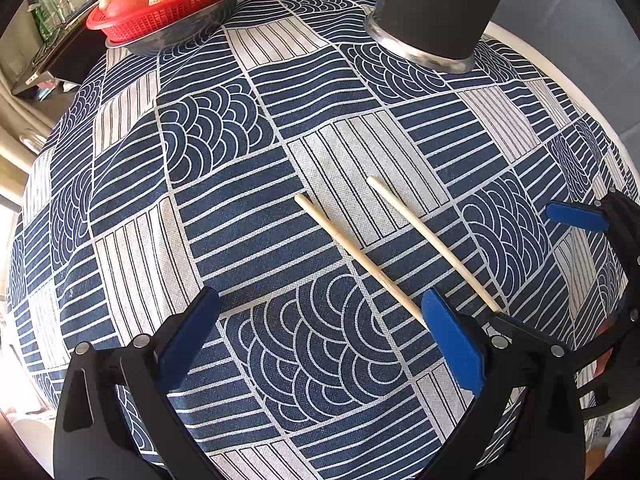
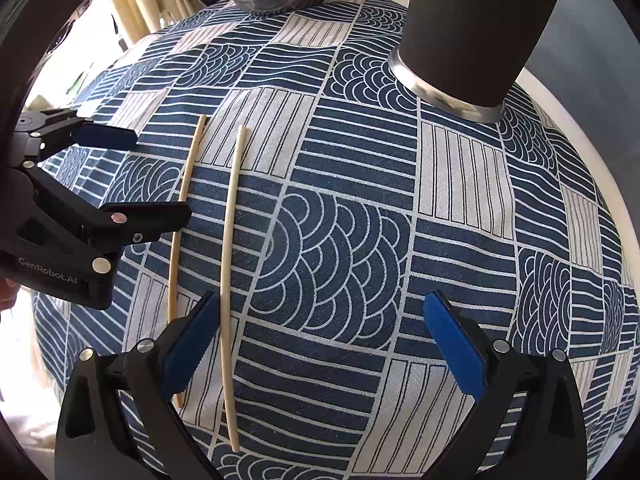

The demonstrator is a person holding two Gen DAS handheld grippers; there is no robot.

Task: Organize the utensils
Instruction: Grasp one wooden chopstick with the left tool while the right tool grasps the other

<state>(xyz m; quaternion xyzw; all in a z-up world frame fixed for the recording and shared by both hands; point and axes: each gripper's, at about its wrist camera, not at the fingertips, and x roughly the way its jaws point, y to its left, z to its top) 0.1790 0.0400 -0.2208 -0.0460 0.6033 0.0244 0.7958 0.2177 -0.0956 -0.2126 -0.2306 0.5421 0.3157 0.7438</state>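
Two pale wooden chopsticks lie side by side on the blue-and-white patterned tablecloth (image 1: 248, 248), a small gap between them. In the left wrist view, the nearer chopstick (image 1: 360, 258) runs behind my left gripper's (image 1: 320, 336) right pad; the other chopstick (image 1: 432, 242) lies beyond it. My left gripper is open and holds nothing. My right gripper (image 2: 322, 344) is open too, low over the cloth, with one chopstick (image 2: 228, 280) just inside its left pad and the second chopstick (image 2: 176, 240) outside it. A tall black cup (image 2: 476, 28) with a steel base stands at the back right.
A red basket of strawberries (image 1: 168, 12) in a metal bowl sits at the far left edge of the round table. The white table rim (image 2: 592, 152) shows on the right. Each gripper appears in the other's view: left gripper (image 2: 162, 176), right gripper (image 1: 522, 264).
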